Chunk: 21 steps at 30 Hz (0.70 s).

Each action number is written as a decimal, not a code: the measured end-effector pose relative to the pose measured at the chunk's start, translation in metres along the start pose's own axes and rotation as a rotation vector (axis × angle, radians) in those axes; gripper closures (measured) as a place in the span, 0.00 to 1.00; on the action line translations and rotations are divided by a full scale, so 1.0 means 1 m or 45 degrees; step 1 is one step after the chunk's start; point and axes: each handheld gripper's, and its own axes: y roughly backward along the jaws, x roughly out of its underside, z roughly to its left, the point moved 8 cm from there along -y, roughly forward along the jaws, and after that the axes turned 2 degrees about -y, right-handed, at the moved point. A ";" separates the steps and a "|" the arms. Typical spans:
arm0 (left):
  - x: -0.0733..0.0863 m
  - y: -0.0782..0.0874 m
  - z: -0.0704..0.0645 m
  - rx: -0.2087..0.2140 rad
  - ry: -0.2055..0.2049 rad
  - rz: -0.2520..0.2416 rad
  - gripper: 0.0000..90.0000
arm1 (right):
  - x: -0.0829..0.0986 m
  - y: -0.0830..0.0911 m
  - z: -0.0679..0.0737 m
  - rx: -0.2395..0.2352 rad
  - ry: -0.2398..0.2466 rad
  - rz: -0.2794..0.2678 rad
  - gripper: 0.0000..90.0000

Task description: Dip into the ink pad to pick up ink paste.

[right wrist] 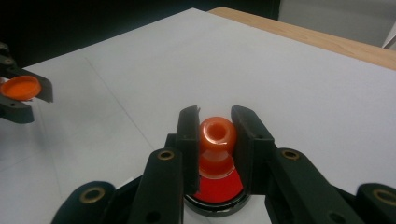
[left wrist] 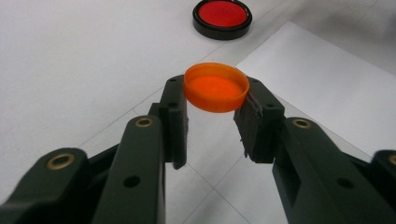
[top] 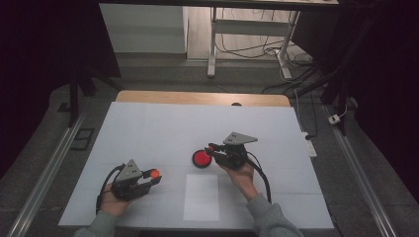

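Note:
My left gripper [left wrist: 212, 116] is shut on a shallow orange cap [left wrist: 216, 87], held by its rim above the white table cover; in the high view the left gripper [top: 148, 180] sits at the near left with the cap [top: 154, 173] at its tips. My right gripper [right wrist: 215, 133] is shut on a small orange bottle-neck piece [right wrist: 216, 140], just above a round black dish with a red inside [right wrist: 217, 193]. From above, the right gripper [top: 213, 149] hangs over the right side of the dish [top: 201, 159]. The dish [left wrist: 222, 17] also lies ahead of the left jaws.
A white sheet of paper [top: 201, 196] lies near the front edge between my hands. The white cover [top: 163, 126] spreads over a wooden table [top: 148, 97]. Floor cables [top: 257, 49] and a desk frame [top: 212, 44] stand beyond the far edge.

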 end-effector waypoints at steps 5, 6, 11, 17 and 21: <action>0.000 0.000 0.000 0.001 -0.001 0.000 0.72 | -0.001 0.006 0.004 -0.006 0.009 -0.004 0.81; 0.000 0.000 0.000 0.001 -0.001 0.001 0.72 | -0.001 0.007 0.005 -0.008 0.010 -0.005 0.81; 0.000 0.000 0.000 0.002 -0.001 -0.001 0.72 | 0.000 0.011 0.007 -0.013 0.004 -0.011 0.81; -0.001 -0.001 -0.001 0.004 -0.002 0.000 0.72 | 0.003 0.018 0.007 -0.015 -0.002 -0.008 0.81; -0.001 0.000 -0.001 0.003 -0.003 -0.002 0.72 | 0.007 0.023 0.009 -0.017 -0.002 -0.001 0.81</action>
